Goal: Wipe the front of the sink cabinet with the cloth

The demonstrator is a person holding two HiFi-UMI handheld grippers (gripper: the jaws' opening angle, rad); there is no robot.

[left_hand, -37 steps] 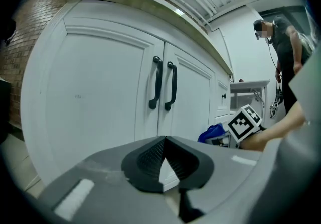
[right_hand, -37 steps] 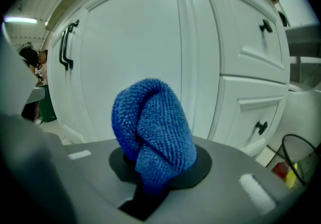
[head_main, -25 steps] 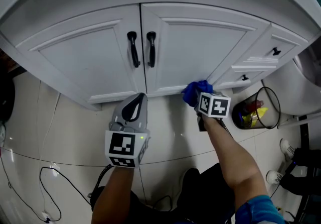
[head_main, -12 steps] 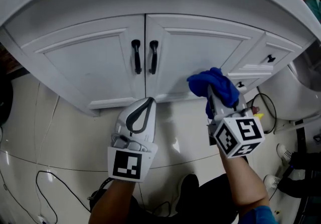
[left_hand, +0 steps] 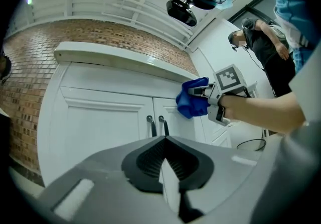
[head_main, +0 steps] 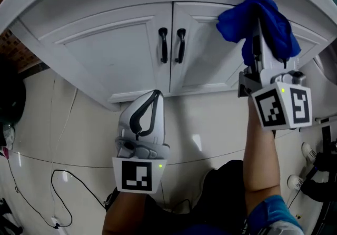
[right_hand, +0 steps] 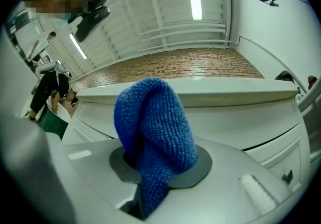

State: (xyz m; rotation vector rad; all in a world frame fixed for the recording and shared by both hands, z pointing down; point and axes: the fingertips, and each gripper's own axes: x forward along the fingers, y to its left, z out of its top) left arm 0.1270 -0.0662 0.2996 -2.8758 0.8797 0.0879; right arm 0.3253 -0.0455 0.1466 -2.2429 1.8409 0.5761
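Readable text: none in any view.
Left marker cube [head_main: 138, 175]: at 7 o'clock in the head view, one face carries a black-and-white square code pattern, with no letters or numerals.
Right marker cube [head_main: 280, 105]: at 3 o'clock in the head view, two faces carry black-and-white square code patterns. At 2 o'clock in the left gripper view, one patterned face shows, with no legible characters.
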